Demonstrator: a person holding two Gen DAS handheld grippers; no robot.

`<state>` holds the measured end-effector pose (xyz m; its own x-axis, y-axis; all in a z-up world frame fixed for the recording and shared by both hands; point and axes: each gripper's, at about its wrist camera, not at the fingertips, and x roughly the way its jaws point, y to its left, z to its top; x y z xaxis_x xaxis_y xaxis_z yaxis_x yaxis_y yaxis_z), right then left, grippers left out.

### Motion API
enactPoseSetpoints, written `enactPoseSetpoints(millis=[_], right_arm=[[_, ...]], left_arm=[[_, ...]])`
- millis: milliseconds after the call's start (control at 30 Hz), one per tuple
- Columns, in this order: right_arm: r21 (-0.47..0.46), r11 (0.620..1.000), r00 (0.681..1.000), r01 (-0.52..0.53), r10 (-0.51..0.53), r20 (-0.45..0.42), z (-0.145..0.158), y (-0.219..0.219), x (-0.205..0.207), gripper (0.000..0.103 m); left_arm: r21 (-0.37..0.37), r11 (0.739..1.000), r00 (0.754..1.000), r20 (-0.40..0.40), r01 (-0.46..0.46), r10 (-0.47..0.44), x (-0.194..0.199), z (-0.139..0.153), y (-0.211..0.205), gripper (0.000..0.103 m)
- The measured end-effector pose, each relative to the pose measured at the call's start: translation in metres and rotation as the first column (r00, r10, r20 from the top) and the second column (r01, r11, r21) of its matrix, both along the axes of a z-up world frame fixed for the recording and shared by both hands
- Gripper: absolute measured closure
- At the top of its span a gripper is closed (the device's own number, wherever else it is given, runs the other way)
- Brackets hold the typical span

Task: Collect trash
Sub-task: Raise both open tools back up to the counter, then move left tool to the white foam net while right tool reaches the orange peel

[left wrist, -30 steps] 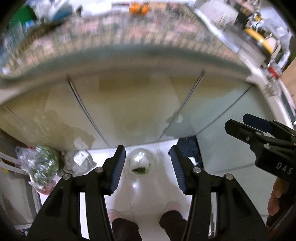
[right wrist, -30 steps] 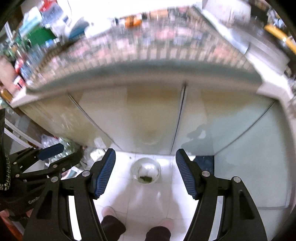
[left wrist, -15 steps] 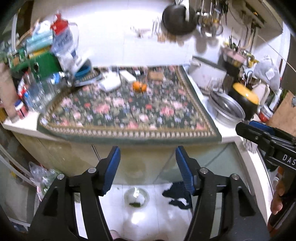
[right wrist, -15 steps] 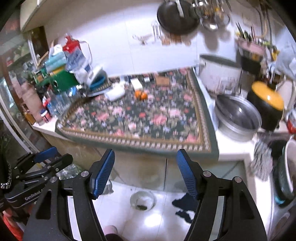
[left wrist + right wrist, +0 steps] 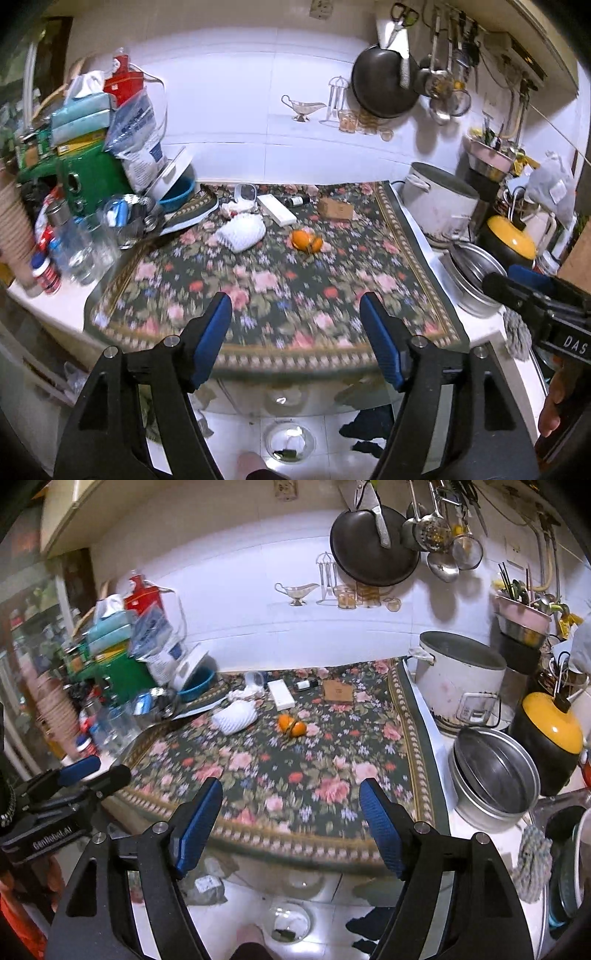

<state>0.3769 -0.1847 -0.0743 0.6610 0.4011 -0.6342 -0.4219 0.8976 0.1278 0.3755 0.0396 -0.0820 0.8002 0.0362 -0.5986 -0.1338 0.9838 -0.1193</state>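
Trash lies on the floral cloth at its far side: orange peel, a white foam net, crumpled tissue, a long white box, a small dark bottle and a brown card box. A metal bin with scraps stands on the floor below. My left gripper and right gripper are both open and empty, above the cloth's near edge.
Bottles, jars and a green box crowd the counter's left. A white pot, a steel pot and a yellow-lidded cooker stand at the right. A pan and ladles hang on the wall.
Both grippers have lifted their view from the floor and bin, past the cabinet doors, up to the countertop. Both have stayed open and empty.
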Motion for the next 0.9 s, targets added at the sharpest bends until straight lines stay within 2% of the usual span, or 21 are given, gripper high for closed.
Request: enactPoseSetpoints(millis=[200, 300, 433, 667, 900], right_arm=[[0.004, 0.997, 0.996, 0.073, -0.073, -0.056, -0.007, 0.032, 0.055, 0.03], [0.021, 0.991, 0.987, 0.13, -0.128, -0.097, -0.018, 0.045, 0.082, 0.03], [0.013, 0.984, 0.974, 0.18, -0.176, -0.144, -0.034, 0.059, 0.109, 0.03], [-0.018, 0.982, 0.947, 0.189, -0.188, -0.261, -0.074, 0.078, 0.173, 0.03], [-0.024, 0.996, 0.924, 0.088, -0.091, -0.371, -0.115, 0.092, 0.236, 0.03]], left_arm=[[-0.007, 0.999, 0.998, -0.033, 0.049, -0.049, 0.071, 0.002, 0.054, 0.032], [0.001, 0.996, 0.994, -0.062, 0.093, -0.093, 0.107, -0.004, 0.081, 0.032], [-0.015, 0.995, 0.99, -0.101, 0.096, -0.097, 0.148, -0.022, 0.109, 0.032], [-0.069, 0.997, 0.98, -0.19, 0.044, -0.056, 0.209, -0.063, 0.145, 0.032], [-0.108, 0.988, 0.954, -0.291, -0.11, 0.074, 0.258, -0.109, 0.172, 0.032]])
